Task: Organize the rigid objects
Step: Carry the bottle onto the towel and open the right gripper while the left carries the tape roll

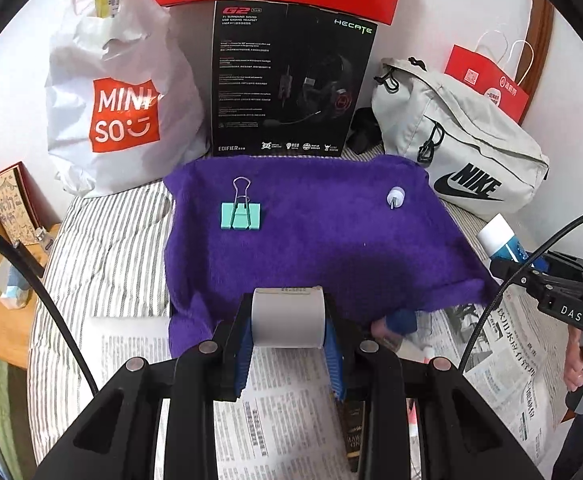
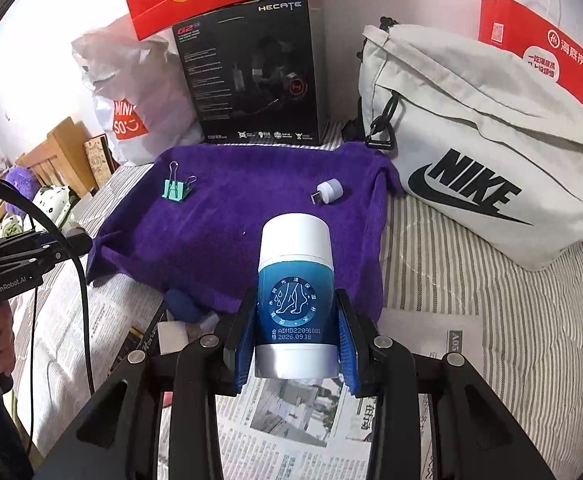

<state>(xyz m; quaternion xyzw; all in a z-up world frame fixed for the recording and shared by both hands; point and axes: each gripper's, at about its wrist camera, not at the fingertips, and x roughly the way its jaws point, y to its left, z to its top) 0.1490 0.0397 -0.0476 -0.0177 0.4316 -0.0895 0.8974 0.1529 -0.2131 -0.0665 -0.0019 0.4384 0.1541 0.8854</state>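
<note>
My left gripper [image 1: 288,334] is shut on a grey paper roll [image 1: 288,318], held over the near edge of the purple towel [image 1: 323,248]. My right gripper [image 2: 297,334] is shut on a blue tube with a white cap [image 2: 296,300], held near the towel's [image 2: 227,220] front right corner; the tube also shows in the left wrist view [image 1: 501,242]. On the towel lie a mint binder clip [image 1: 241,210] [image 2: 177,188] at the left and a small white USB plug [image 1: 395,196] [image 2: 329,191] at the right.
A Miniso bag [image 1: 119,96], a black headset box [image 1: 291,80], a grey Nike bag [image 1: 455,144] [image 2: 483,152] and red paper bags [image 1: 487,80] line the back. Newspaper [image 1: 283,412] [image 2: 291,420] covers the striped bedding [image 1: 103,248] in front. A dark blue object [image 2: 183,304] lies at the towel's near edge.
</note>
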